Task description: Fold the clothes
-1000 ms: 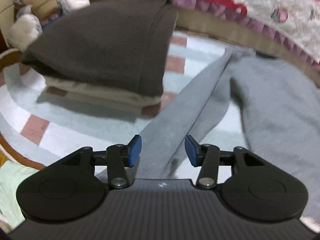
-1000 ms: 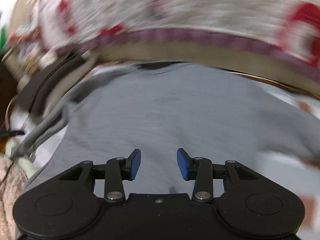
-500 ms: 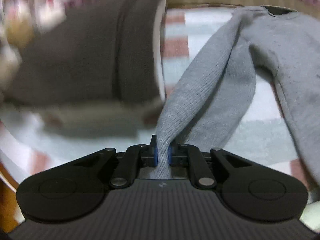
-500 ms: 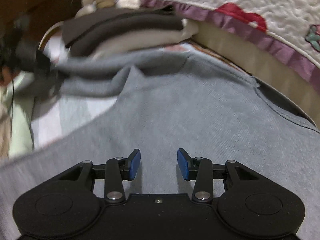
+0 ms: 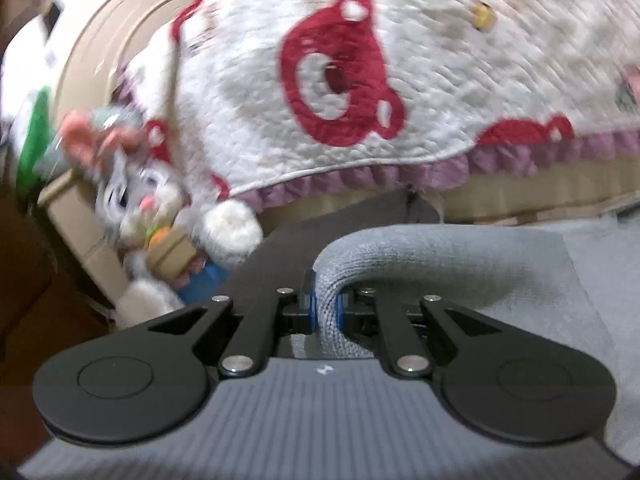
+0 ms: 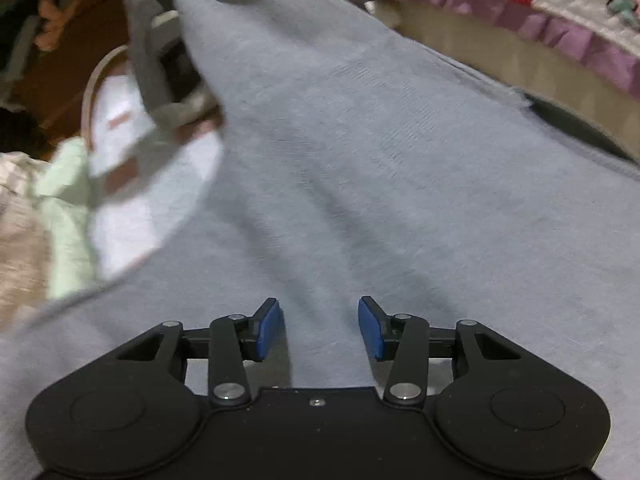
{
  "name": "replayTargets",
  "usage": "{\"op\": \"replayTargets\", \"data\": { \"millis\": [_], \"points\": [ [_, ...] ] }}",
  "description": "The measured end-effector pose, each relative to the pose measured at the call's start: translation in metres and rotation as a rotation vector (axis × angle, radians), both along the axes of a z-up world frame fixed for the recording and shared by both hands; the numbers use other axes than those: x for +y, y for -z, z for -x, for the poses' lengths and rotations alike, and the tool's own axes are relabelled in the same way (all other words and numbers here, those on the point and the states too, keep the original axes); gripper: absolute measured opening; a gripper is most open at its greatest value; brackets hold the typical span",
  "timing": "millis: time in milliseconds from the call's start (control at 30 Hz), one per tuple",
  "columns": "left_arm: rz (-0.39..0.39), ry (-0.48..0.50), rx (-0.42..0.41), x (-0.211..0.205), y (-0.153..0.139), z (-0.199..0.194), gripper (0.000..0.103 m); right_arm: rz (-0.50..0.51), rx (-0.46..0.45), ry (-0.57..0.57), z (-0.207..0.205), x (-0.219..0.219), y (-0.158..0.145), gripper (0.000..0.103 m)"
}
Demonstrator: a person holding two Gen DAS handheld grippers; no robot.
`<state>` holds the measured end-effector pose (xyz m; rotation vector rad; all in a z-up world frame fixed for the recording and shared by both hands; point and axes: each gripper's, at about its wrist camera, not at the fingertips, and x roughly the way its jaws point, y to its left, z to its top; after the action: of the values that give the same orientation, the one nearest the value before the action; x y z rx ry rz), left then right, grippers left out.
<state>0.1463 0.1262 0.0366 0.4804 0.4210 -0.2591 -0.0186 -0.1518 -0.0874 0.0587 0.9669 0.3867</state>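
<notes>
Two grippers in play: left gripper (image 5: 324, 307) is pinching the grey sweater's sleeve (image 5: 420, 256), which is arching over the sweater body, below the bear-print quilt (image 5: 360, 80). Right gripper (image 6: 320, 330) is hovering over the grey sweater (image 6: 360, 140), blue pads (image 6: 269, 330) spread apart, gripping nothing.

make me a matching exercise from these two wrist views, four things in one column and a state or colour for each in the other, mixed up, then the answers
Column one
1. left gripper
2. right gripper
3. quilt
4. stuffed rabbit

Column two
A. white with red bear shapes and a purple frill
B. jaws apart, over the body of the grey sweater, holding nothing
C. leaning by a cardboard box, blurred
D. jaws shut on the grey sleeve

Pairs: 1-D, 2-B, 3-A, 4-C
</notes>
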Motion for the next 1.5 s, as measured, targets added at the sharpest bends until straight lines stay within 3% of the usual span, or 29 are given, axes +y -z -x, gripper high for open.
{"op": "replayTargets", "data": {
  "millis": [167, 333, 400, 433, 467, 533, 633, 733, 900, 967, 1033, 1133, 1167, 1200, 1300, 1433, 1500],
  "points": [
    [-0.065, 0.006, -0.03, -0.004, -0.003, -0.011, 0.01, -0.023, 0.038, -0.052, 0.009, 0.003, 0.001, 0.05],
    [-0.118, -0.008, -0.007, -0.005, 0.012, -0.022, 0.015, -0.064, 0.028, -0.014, 0.013, 0.0, 0.008, 0.054],
    [-0.173, 0.021, 0.028, -0.005, 0.018, -0.023, 0.035, -0.056, 0.02, -0.024, 0.016, -0.001, 0.009, 0.054],
    [-0.191, 0.044, 0.049, -0.003, 0.02, -0.022, 0.039, -0.054, 0.016, -0.026, 0.017, -0.002, 0.009, 0.054],
    [-0.181, 0.058, 0.08, 0.001, 0.021, -0.022, 0.046, -0.053, 0.012, -0.028, 0.019, -0.003, 0.01, 0.054],
    [-0.128, 0.076, 0.154, 0.014, 0.021, -0.022, 0.046, -0.057, 0.006, -0.024, 0.021, -0.005, 0.01, 0.054],
    [0.027, 0.068, 0.255, 0.037, 0.021, -0.017, 0.048, -0.059, 0.0, -0.013, 0.021, -0.003, 0.012, 0.055],
    [0.141, 0.053, 0.294, 0.059, 0.031, 0.005, 0.058, -0.021, 0.0, 0.019, 0.021, 0.006, 0.01, 0.055],
    [0.256, 0.066, 0.411, 0.08, 0.074, 0.036, 0.064, 0.008, -0.013, 0.019, 0.023, 0.01, 0.01, 0.055],
    [0.227, 0.08, 0.466, 0.076, 0.095, 0.044, 0.065, 0.013, -0.011, 0.016, 0.021, 0.011, 0.009, 0.055],
    [0.108, 0.12, 0.501, 0.063, 0.116, 0.046, 0.066, 0.017, -0.014, 0.018, 0.021, 0.013, 0.009, 0.057],
    [-0.108, 0.121, 0.417, 0.037, 0.141, 0.048, 0.064, 0.021, -0.023, 0.017, 0.022, 0.017, 0.011, 0.062],
    [-0.14, 0.098, 0.39, 0.033, 0.145, 0.047, 0.043, 0.025, -0.029, 0.017, 0.022, 0.018, 0.011, 0.062],
    [-0.163, 0.074, 0.378, 0.029, 0.146, 0.045, 0.007, 0.034, -0.034, 0.012, 0.023, 0.019, 0.011, 0.062],
    [-0.138, 0.002, 0.268, 0.027, 0.124, 0.053, 0.007, 0.06, -0.047, -0.002, 0.026, 0.022, 0.011, 0.062],
    [-0.136, 0.007, 0.058, 0.024, 0.06, 0.074, 0.007, 0.086, -0.057, -0.025, 0.029, 0.023, 0.012, 0.062],
    [-0.096, -0.013, -0.019, 0.029, 0.025, 0.069, 0.007, 0.093, -0.056, -0.024, 0.029, 0.025, 0.012, 0.063]
  ]
}}
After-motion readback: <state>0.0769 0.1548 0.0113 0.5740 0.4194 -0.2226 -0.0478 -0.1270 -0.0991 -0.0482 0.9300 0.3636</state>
